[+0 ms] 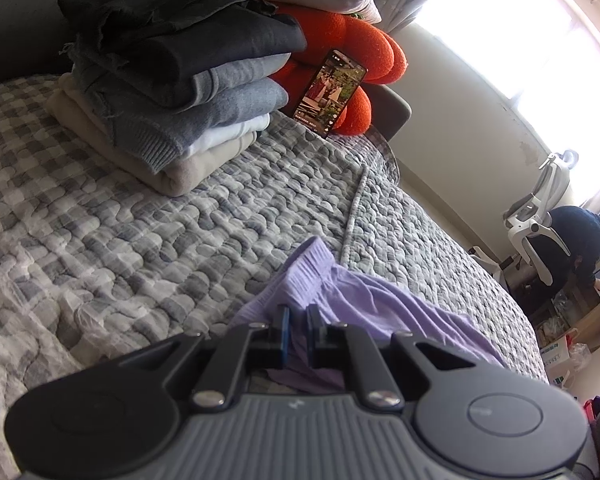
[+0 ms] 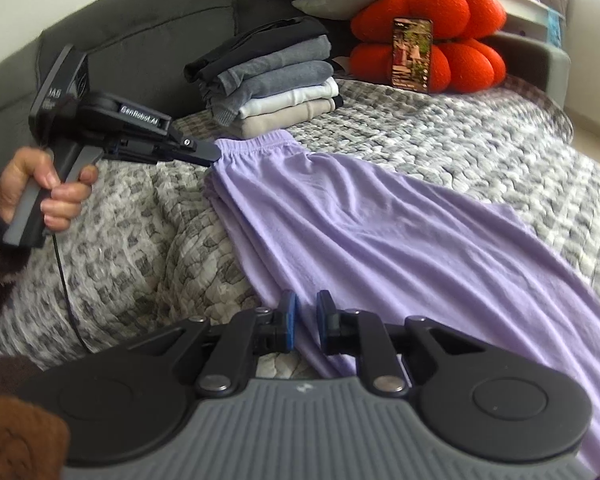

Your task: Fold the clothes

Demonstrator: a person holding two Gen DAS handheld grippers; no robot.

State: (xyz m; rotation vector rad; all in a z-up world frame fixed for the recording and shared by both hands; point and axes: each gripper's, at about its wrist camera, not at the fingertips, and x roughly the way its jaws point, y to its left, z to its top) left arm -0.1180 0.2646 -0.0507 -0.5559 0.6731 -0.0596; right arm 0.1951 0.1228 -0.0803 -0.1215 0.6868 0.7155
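Here the left gripper (image 2: 216, 155) pinches the waistband corner of the lilac garment (image 2: 360, 216), which lies flat across the quilt (image 2: 460, 136). The right gripper (image 2: 303, 312) stands slightly parted over the garment's near edge, apparently gripping nothing. Beyond lie open quilt, then a folded stack (image 2: 276, 80), phone (image 2: 412, 54) and orange cushion (image 2: 460, 12).

Lived-in home bedroom, probably.
Quilted bedspread (image 2: 440, 144), grey headboard (image 2: 140, 20), orange cushions (image 2: 440, 4), folded clothes stack (image 2: 276, 76) near its head edge.
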